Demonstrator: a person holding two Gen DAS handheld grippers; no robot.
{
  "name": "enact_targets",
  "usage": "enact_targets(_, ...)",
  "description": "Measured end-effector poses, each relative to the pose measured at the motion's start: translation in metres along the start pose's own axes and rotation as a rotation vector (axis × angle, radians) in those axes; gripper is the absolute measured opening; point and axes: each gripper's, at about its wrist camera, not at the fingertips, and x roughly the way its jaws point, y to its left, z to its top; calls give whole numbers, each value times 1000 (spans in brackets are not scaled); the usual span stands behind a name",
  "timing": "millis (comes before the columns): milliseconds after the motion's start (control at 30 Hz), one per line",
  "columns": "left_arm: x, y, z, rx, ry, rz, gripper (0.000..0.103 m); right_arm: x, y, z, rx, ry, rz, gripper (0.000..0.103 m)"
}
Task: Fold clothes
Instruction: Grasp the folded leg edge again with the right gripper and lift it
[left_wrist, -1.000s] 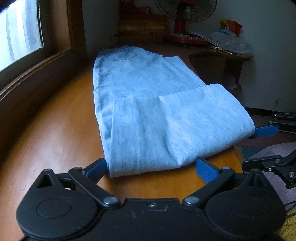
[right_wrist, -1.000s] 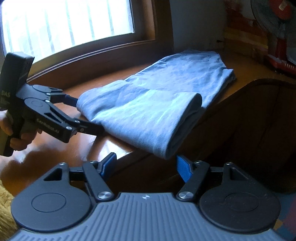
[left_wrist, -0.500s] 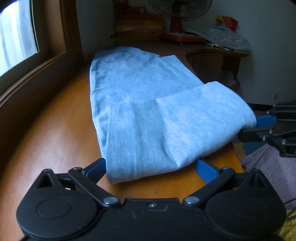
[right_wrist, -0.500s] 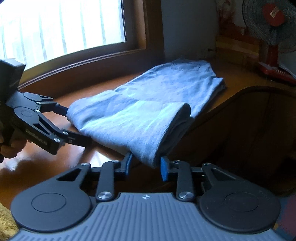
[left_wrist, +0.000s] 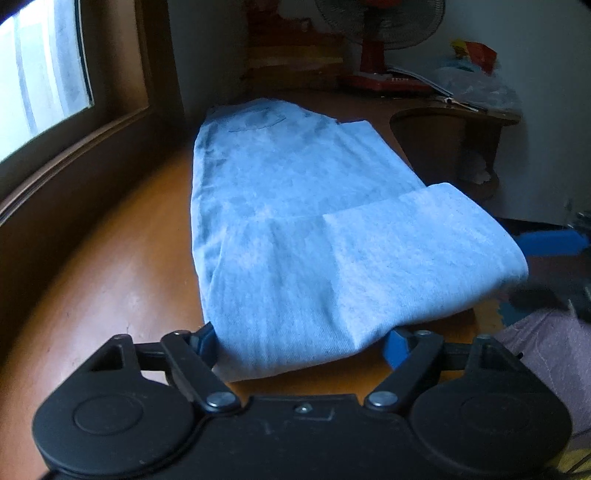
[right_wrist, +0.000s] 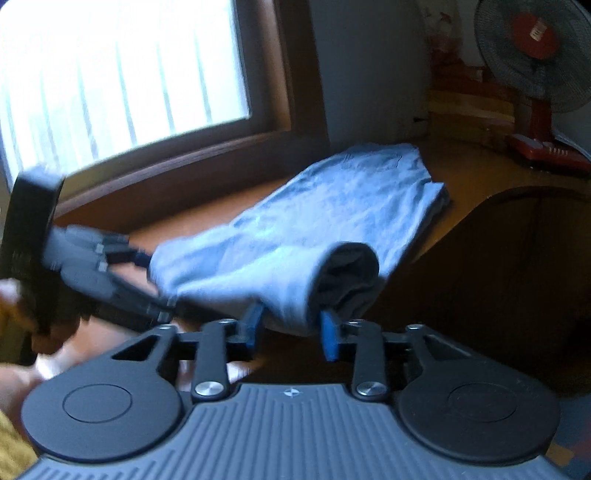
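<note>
We're working on the wooden table (left_wrist: 110, 258) under the window (right_wrist: 122, 74), blue shirt (left_wrist: 314, 229) lying lengthwise, fan (right_wrist: 535, 62) behind; left gripper (left_wrist: 301, 341) closing around its near hem, right gripper (right_wrist: 291, 325) reopening around the rolled corner

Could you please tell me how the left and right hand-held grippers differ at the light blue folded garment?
The left hand-held gripper spans the near end of the light blue folded garment, jaws wide and just closing in; the right hand-held gripper stands narrower around its side corner, jaws just opening. The left body is plain black, the right ribbed grey. Both have blue pads and cloth between them.
</note>
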Motion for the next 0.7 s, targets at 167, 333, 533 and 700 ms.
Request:
enact_targets(167, 2, 4, 0, -45, 14, -11, 81, 2, 13, -14, -114, 16, -45, 68)
enact_targets(333, -3, 0, 1, -24, 24, 30, 85, 28, 24, -17, -230, 19, -104, 29)
enact_targets(533, -9, -2, -6, 14, 19, 66, 84, 22, 12, -1, -138, -29, -73, 20)
enact_targets(700, -18, -13, -5, 65, -24, 46, 40, 19, -1, 5, -38, -57, -44, 20)
